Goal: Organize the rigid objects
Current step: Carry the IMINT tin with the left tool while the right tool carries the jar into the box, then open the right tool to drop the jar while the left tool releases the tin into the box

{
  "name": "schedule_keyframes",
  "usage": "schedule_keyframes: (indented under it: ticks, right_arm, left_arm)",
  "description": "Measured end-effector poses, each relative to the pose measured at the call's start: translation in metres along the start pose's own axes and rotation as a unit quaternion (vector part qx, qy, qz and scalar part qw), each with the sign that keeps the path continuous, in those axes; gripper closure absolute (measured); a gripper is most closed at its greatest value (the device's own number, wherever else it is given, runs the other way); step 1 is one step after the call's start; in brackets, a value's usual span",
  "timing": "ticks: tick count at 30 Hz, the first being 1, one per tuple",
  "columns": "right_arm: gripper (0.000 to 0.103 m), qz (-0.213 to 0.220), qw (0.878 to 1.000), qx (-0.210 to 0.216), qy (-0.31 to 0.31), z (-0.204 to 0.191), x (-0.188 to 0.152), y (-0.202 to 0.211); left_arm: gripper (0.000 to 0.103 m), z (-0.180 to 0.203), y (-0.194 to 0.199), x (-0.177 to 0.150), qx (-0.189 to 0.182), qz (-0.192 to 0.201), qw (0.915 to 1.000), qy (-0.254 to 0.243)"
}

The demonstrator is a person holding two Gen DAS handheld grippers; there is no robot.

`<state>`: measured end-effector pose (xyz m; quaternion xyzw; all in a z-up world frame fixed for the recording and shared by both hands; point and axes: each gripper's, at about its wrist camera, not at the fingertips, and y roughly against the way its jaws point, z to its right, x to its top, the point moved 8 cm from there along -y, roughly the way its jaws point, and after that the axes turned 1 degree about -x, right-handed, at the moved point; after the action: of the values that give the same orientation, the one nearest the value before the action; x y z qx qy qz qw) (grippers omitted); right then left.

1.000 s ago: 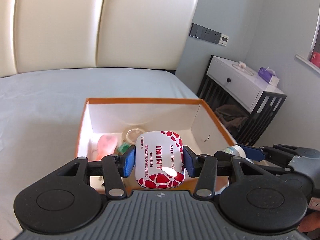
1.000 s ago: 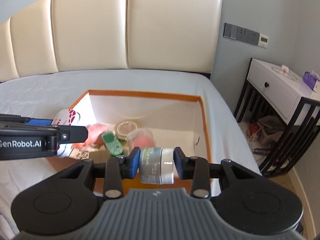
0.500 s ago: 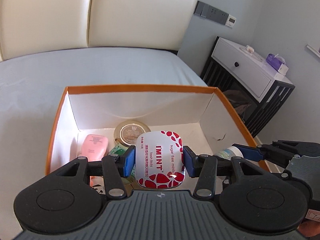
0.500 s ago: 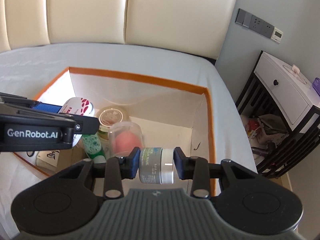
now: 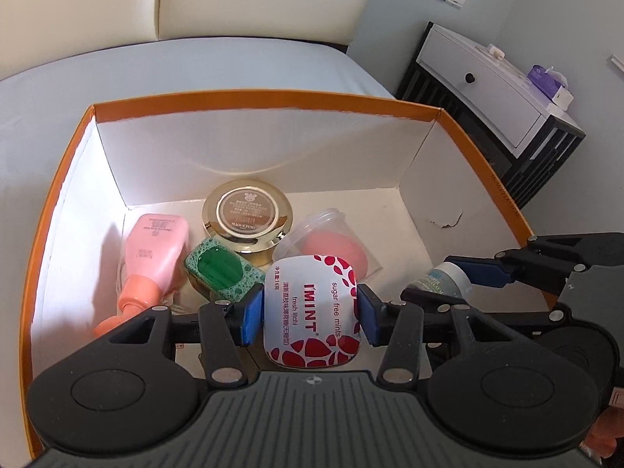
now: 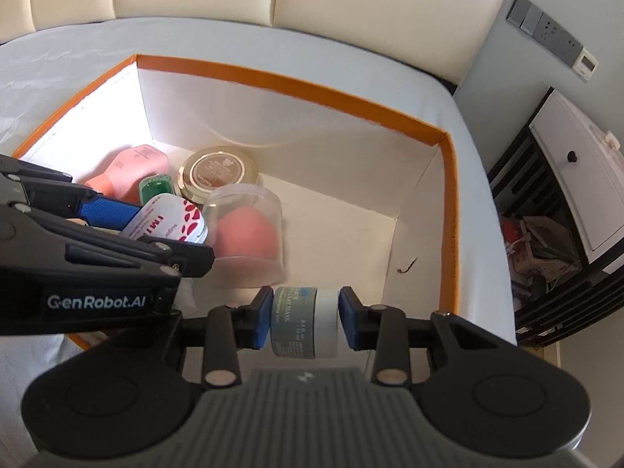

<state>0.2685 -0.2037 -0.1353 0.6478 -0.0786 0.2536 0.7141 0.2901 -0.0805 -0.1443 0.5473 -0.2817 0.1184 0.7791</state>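
My left gripper (image 5: 310,314) is shut on a white mint tin (image 5: 310,310) with red spots, held over the near part of an orange-rimmed white box (image 5: 265,95). Its blue pads press the tin's two sides. My right gripper (image 6: 305,321) is shut on a small grey-green jar (image 6: 300,321) with a white lid, just above the box's near right. In the left wrist view the jar (image 5: 444,279) and the right gripper's fingers (image 5: 479,273) show at the right; in the right wrist view the tin (image 6: 167,224) and left gripper (image 6: 128,230) show at the left.
In the box (image 6: 296,80) lie a pink bottle (image 5: 152,249), a green sponge case (image 5: 218,271), a gold-rimmed round jar (image 5: 247,220) and a clear cup over a pink sponge (image 6: 245,230). The box sits on a pale bed (image 5: 156,66). A nightstand (image 5: 503,85) stands to the right.
Both grippers moved forward and down over the box, tilting more steeply; the box's contents have come into full view. Both grips are unchanged.
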Motion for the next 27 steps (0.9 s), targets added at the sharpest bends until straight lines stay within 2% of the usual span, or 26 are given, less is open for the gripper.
schedule_keyframes:
  ticks: [7, 14, 20, 23, 27]
  right_arm:
    - [0.069, -0.014, 1.0, -0.007, 0.001, -0.001, -0.001, -0.007]
    - [0.069, 0.009, 0.999, -0.032, 0.027, -0.001, 0.001, 0.006]
    - [0.065, 0.044, 0.995, -0.07, 0.059, 0.003, 0.004, 0.018]
    - [0.065, 0.045, 0.995, -0.069, 0.056, 0.004, 0.004, 0.02]
    - [0.065, 0.05, 0.995, -0.069, 0.052, 0.006, 0.006, 0.022]
  left_arm:
    - [0.047, 0.0, -0.001, 0.0, -0.002, -0.004, 1.0, 0.003]
    - [0.047, -0.001, 0.0, 0.001, -0.004, -0.005, 0.9999, 0.009]
    - [0.047, -0.003, -0.001, 0.0, 0.016, -0.013, 0.9998, 0.001]
    - [0.046, 0.0, -0.001, -0.002, 0.026, -0.017, 0.9994, -0.012]
    - [0.046, -0.002, -0.001, -0.001, 0.022, -0.023, 0.9994, -0.01]
